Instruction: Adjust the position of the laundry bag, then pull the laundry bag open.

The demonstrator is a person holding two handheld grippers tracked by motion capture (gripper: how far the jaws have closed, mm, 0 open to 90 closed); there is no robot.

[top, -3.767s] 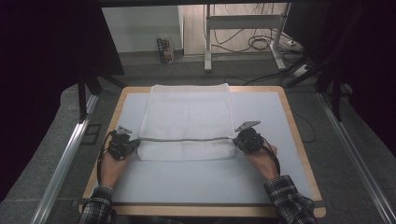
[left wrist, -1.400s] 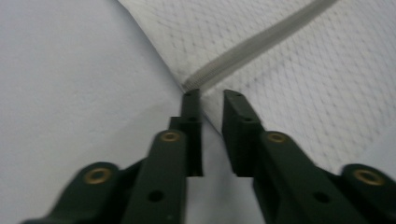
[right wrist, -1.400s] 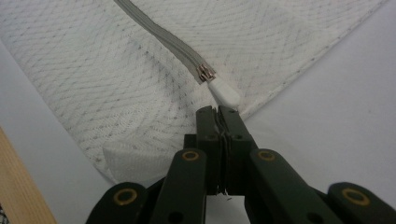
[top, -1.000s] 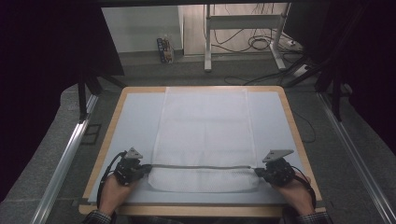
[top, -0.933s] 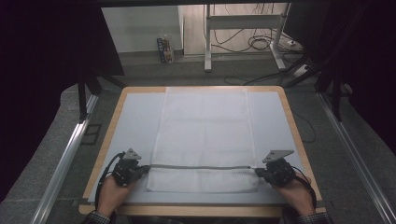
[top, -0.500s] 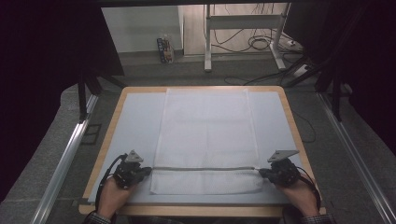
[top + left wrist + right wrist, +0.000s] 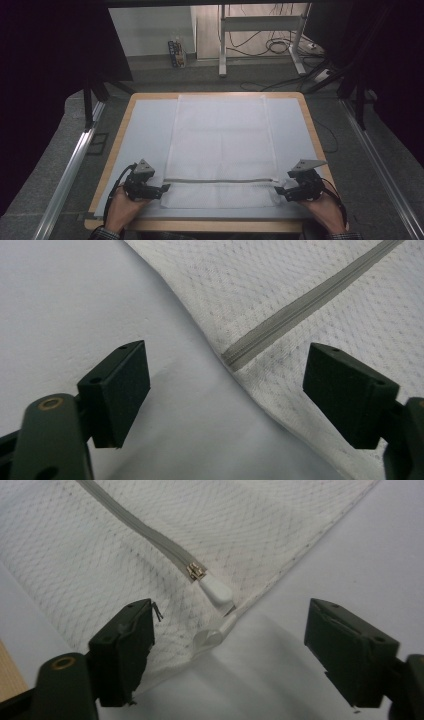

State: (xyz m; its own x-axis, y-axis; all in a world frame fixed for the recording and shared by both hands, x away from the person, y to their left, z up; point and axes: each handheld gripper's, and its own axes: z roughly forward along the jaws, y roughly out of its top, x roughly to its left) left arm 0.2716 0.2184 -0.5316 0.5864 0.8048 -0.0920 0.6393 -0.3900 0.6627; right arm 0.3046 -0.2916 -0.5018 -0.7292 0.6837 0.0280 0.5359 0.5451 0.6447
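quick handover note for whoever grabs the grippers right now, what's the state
Left gripper: jaws have just been opening, nothing between them, at the near left edge of the mesh bag.
Right gripper: also just opened, empty, at the near right corner beside the white zipper pull.
Bag lies flat on the grey mat, grey zipper running across near the front.
Done: bag spread out and let go.
Left: whatever follows; probably draw the grippers back first.

Lab: dark-curtained test table, floor cables
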